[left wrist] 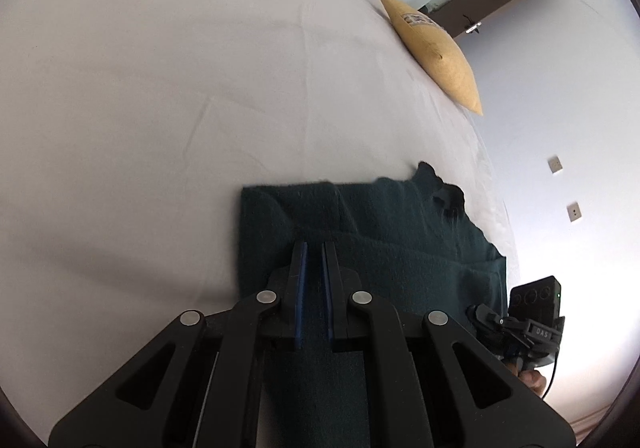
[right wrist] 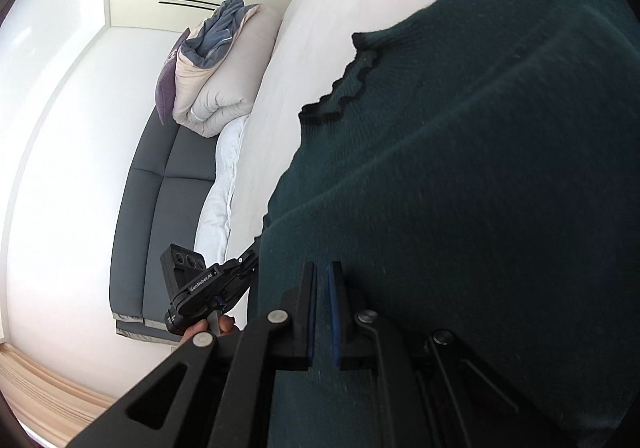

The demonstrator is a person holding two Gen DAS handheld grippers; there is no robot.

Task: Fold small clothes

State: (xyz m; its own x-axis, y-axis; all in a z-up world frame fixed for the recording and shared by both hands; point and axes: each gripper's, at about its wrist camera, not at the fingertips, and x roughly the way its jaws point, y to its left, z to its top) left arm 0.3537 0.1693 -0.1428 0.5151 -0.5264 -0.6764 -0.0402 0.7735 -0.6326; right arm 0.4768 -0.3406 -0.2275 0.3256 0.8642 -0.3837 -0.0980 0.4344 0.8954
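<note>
A dark green knit sweater (left wrist: 380, 232) lies on a white bed sheet (left wrist: 160, 107), partly folded, with a ruffled dark collar (right wrist: 344, 87). My left gripper (left wrist: 315, 248) is shut on the sweater's near edge, cloth running between the blue pads. My right gripper (right wrist: 322, 268) is likewise shut on the sweater (right wrist: 460, 187), which fills most of the right wrist view. The right gripper's body shows in the left wrist view (left wrist: 532, 320); the left gripper's body shows in the right wrist view (right wrist: 208, 288).
A yellow pillow (left wrist: 436, 51) lies at the far edge of the bed. A grey sofa (right wrist: 160, 207) beside the bed holds a folded duvet and cushions (right wrist: 216, 67). White walls, a wardrobe and a wooden floor (right wrist: 40, 388) surround the bed.
</note>
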